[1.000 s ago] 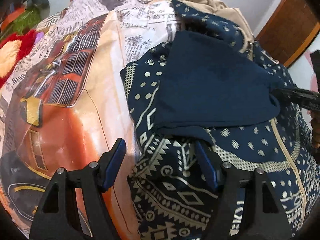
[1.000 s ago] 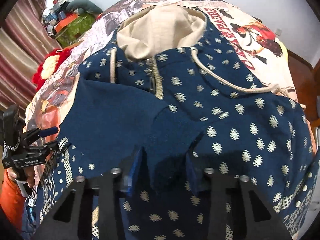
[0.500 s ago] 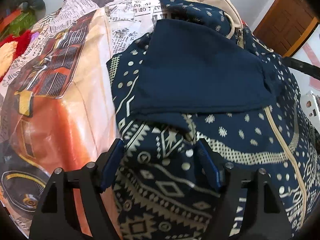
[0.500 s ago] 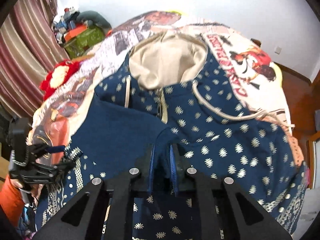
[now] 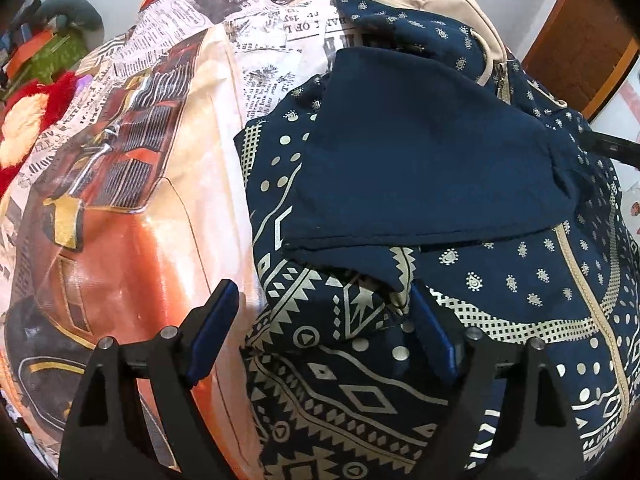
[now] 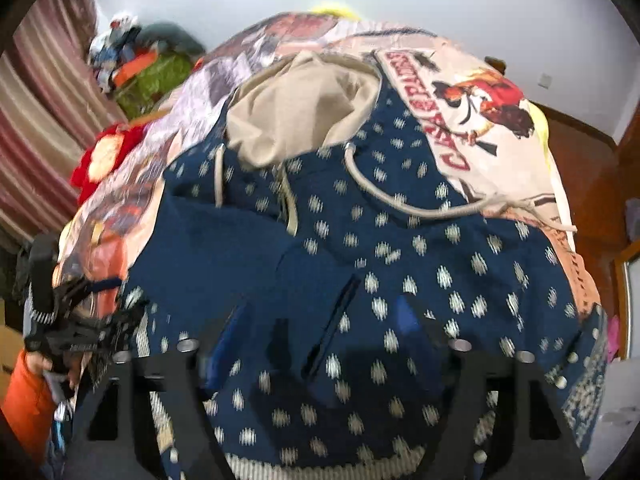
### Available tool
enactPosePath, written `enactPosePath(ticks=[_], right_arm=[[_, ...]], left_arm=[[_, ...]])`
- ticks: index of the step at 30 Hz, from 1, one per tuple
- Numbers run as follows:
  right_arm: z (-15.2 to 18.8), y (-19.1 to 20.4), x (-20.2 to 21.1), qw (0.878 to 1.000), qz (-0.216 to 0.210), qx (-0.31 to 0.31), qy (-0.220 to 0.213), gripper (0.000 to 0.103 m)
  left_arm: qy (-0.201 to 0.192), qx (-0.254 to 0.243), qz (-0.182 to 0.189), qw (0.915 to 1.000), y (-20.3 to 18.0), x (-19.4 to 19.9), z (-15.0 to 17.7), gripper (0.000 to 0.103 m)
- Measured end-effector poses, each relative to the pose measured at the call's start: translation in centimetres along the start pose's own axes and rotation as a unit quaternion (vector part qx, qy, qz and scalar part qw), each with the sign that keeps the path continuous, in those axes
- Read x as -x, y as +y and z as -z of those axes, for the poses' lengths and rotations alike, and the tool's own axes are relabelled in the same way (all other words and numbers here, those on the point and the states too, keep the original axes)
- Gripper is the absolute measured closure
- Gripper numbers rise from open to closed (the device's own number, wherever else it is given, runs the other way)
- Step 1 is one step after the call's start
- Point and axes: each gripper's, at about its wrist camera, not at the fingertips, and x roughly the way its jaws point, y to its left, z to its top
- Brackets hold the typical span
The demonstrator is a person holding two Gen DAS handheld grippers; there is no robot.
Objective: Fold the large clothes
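Observation:
A navy hoodie with cream patterns [image 5: 500, 280] lies on the printed bedspread [image 5: 140, 160], zip up, beige-lined hood [image 6: 304, 108] at the far end. A plain navy sleeve [image 5: 420, 160] is folded across its chest. My left gripper [image 5: 324, 332] is open, its fingers wide apart over the patterned hem at the hoodie's left edge. My right gripper [image 6: 316, 344] is open above the dotted chest [image 6: 440, 272], nothing between its fingers. The left gripper also shows in the right wrist view [image 6: 72, 320].
A red plush toy [image 5: 24, 120] and a green box [image 6: 156, 76] lie at the bed's far left. A striped curtain [image 6: 36, 120] hangs on the left. A wooden door [image 5: 576, 32] stands at the right, and wooden floor [image 6: 584, 168] beside the bed.
My right gripper, shut on a fold of the sleeve half a second ago, has opened and let it go. My left gripper stayed open and shifted slightly along the hem.

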Motion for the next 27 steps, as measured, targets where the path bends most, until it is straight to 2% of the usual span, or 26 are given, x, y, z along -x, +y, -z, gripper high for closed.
enactPosePath(ticks=[2, 4, 5, 6, 8, 12, 16, 22, 27], right_arm=[[-0.6, 0.3, -1.8, 1.0, 0.014, 0.003, 0.02, 0.029], [-0.7, 0.6, -3.0, 0.999, 0.008, 0.006, 0.03, 0.031], [-0.7, 1.0, -3.9, 0.999, 0.008, 0.01, 0.041, 0.034], [-0.5, 1.3, -4.6, 0.999, 0.015, 0.017, 0.049, 0.043], [-0.2, 2.2, -5.1, 0.998, 0.033, 0.037, 0.042, 0.048], [-0.1, 3.5, -4.8, 0.997, 0.012, 0.059, 0.043, 0.087], [0.1, 4.8, -3.5, 0.996, 0.028, 0.083, 0.016, 0.092], [-0.4, 4.5, 0.9, 0.997, 0.013, 0.074, -0.029, 0.093], [-0.9, 2.8, 4.0, 0.997, 0.024, 0.064, -0.046, 0.093]], left_arm=[[0.0, -0.001, 0.002, 1.0, 0.1, 0.0, 0.2, 0.018], [-0.001, -0.001, 0.003, 1.0, 0.2, 0.0, 0.2, 0.018], [-0.002, -0.001, 0.003, 1.0, 0.3, 0.0, 0.2, 0.018], [-0.004, -0.002, 0.003, 1.0, 0.2, 0.0, 0.3, 0.018], [-0.008, -0.003, 0.0, 1.0, 0.4, 0.0, 0.3, 0.018], [-0.009, 0.006, -0.004, 0.9999, 0.9, -0.2, 0.6, 0.017], [-0.01, 0.01, -0.024, 0.9996, 1.3, -0.2, 0.7, 0.016], [-0.017, 0.024, -0.086, 0.9959, 2.4, -0.3, 0.7, 0.016], [-0.018, 0.058, -0.09, 0.9941, 3.9, 0.3, 0.7, 0.016]])
